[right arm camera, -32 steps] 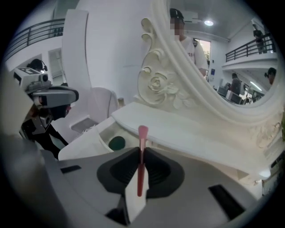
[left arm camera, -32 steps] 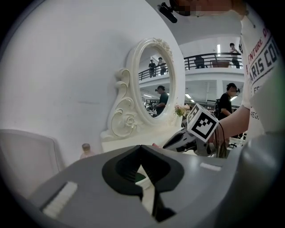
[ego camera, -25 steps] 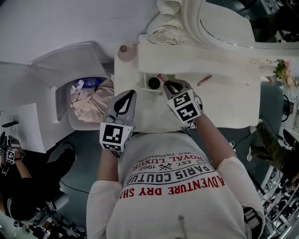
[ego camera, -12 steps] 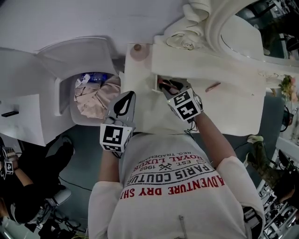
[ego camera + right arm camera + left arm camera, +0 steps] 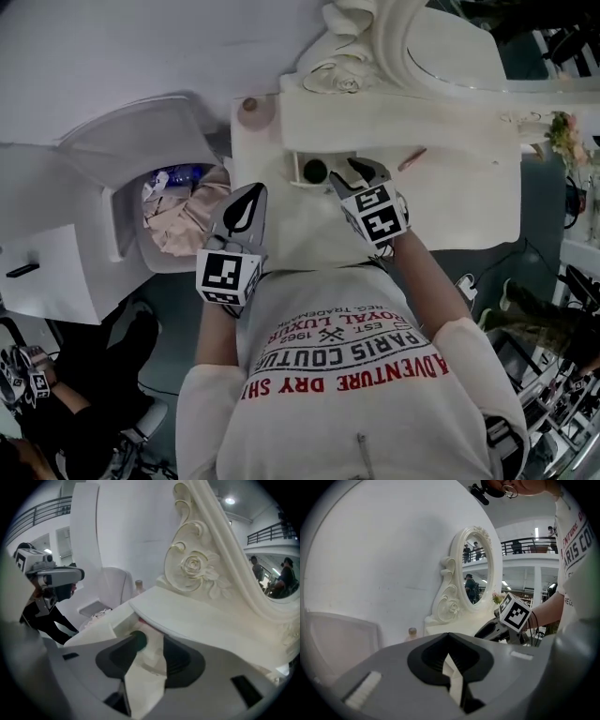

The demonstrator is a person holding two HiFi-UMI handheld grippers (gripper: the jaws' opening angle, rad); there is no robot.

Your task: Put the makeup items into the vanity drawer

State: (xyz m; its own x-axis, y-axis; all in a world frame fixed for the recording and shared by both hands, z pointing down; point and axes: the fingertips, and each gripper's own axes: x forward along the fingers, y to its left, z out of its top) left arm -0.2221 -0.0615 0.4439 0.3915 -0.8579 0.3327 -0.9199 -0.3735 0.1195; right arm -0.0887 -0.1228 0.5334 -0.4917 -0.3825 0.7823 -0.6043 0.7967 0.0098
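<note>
Over open vanity drawer (image 5: 296, 171): right gripper (image 5: 357, 169) tilted down, jaws apart, just been opening, nothing gripped, only drawer floor between them. Inside drawer: round dark makeup pot (image 5: 314, 170) just beside one jaw; pink-red makeup item (image 5: 142, 620) further back, under tabletop lip. Left gripper (image 5: 255, 191) near vanity's front edge, apart from drawer, jaw tips together, empty. Brown makeup pencil (image 5: 411, 159) on vanity top, right of drawer. Small bottle (image 5: 248, 105) at top's left corner.
</note>
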